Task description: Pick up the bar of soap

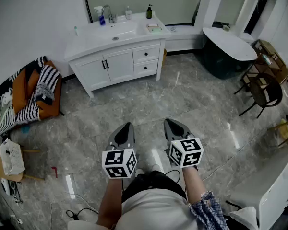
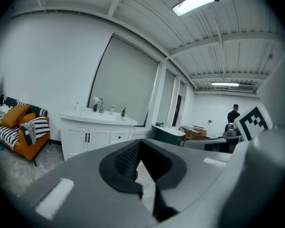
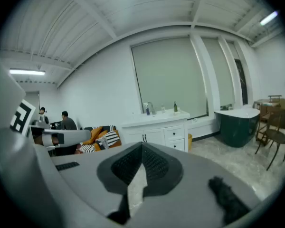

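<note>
Both my left gripper (image 1: 129,125) and right gripper (image 1: 166,121) hang empty over the floor (image 1: 192,99), jaws pressed together, well apart from the soap (image 1: 153,26) on the vanity (image 1: 120,63), right of the basin (image 1: 117,31)

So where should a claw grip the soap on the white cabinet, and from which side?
Probably by its two side edges, coming from above at the front of the cabinet. The soap lies flat and low, right of the basin, a bottle behind it. Its exact shape is too far to see.

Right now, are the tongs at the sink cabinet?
No, left tongs and right tongs hover over floor tiles, the sink cabinet far ahead.
</note>
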### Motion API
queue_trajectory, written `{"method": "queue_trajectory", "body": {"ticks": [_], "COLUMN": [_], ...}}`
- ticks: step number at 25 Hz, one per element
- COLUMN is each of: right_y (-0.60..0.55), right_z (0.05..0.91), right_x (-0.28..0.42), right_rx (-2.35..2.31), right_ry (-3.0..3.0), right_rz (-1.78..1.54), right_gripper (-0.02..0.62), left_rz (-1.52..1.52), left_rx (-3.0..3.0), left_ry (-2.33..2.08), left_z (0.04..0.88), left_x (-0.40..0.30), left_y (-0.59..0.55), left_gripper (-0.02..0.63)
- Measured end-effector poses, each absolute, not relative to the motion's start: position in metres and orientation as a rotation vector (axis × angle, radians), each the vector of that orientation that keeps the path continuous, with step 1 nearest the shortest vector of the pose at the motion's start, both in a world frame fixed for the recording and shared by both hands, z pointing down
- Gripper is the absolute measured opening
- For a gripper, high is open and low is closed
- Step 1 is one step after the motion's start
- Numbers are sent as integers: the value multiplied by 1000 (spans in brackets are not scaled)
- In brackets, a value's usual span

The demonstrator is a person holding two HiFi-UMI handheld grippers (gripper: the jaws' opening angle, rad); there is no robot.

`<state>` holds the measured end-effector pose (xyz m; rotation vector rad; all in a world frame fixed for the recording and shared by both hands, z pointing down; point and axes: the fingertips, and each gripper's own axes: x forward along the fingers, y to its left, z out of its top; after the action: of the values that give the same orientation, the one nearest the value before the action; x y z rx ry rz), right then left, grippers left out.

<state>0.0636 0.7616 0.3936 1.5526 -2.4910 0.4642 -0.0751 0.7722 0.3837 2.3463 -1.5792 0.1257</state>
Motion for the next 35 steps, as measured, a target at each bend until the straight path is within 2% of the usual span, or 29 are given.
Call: {"method": "queue_trajectory", "body": {"ticks": [27,28,29,35], "right_y": [750,748,746,735], "right_z": [383,383,383,381], "right_x": [82,83,85,98], "right_rx": [1562,1553,1542,1510], "right_ry": [-2535,-2539,-2544,-2573], "right_rz": [342,327,316,242], "right_gripper": [18,37,99,151], "left_rz": [103,109,110,95], "left_rx": [2354,2349,2347,2342], "left_ry": [-1571,-1584,-1591,-1583], "left_z": [374,375,376,382], "left_x": [-45,-45,-44,-27], "left_y": [743,740,739,733], "left_gripper": [9,9,8,9]}}
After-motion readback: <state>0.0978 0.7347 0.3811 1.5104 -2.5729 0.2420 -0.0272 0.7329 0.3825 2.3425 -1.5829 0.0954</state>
